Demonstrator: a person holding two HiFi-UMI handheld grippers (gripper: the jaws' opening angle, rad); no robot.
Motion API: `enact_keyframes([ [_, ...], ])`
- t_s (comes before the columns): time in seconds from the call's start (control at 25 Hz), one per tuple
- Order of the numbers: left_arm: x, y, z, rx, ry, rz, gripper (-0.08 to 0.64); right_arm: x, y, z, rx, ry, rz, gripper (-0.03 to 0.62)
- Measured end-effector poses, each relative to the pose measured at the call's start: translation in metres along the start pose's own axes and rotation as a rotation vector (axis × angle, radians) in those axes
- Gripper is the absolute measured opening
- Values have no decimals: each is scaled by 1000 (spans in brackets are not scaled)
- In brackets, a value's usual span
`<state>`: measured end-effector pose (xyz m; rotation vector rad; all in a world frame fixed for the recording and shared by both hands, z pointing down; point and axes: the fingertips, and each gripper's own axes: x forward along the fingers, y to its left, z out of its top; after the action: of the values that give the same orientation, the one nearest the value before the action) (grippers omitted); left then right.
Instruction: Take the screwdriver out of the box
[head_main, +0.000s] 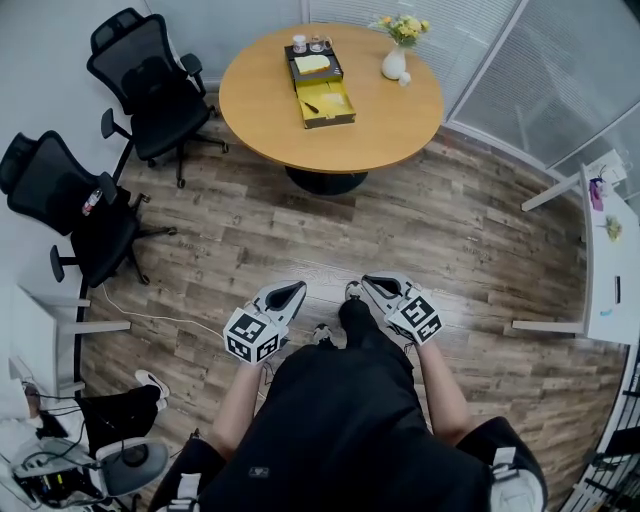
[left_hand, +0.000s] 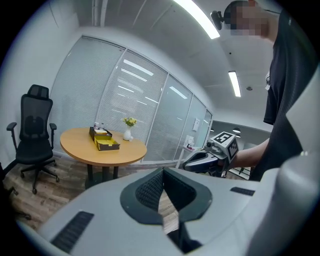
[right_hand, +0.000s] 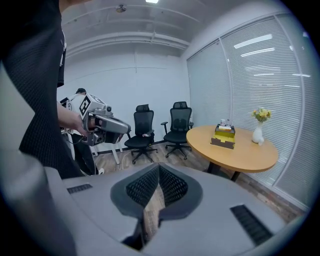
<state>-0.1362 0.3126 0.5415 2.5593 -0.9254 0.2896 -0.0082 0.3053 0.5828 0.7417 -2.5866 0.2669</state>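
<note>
Both hand-held grippers hang low in front of the person's waist, well short of the work. That reads as a carrying posture for the approach, not a reach. The left gripper (head_main: 296, 287) and right gripper (head_main: 368, 281) sit side by side and near each other. The forearms are bent and the jaws point forward and slightly inward over the brown wood-plank floor (head_main: 450, 230). Each gripper's own view shows its dark ribbed pads (left_hand: 147, 189) meeting at the tips, with only a sliver of floor behind them. Both are closed and empty.

Well beyond them stands the round light-wood table (head_main: 400, 140). Toward its far side lies the open yellow box (head_main: 325, 103), and a thin dark sliver inside it is probably the screwdriver (head_main: 311, 107), though it is too small to be sure. A white vase of yellow flowers (head_main: 394, 64) stands near the box. By my judgement the task has not yet begun: the person must close the distance and part one gripper's jaws first.
</note>
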Motion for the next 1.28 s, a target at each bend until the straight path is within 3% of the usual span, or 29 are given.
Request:
enact_keyframes([
  [0.72,86,55,50,-24,-14,120,6,45,-116,26,-32,-13,112,6],
  [1.28,157,70,90,-20,-40,196,6,54,-209,31,-12,-35,178,6],
])
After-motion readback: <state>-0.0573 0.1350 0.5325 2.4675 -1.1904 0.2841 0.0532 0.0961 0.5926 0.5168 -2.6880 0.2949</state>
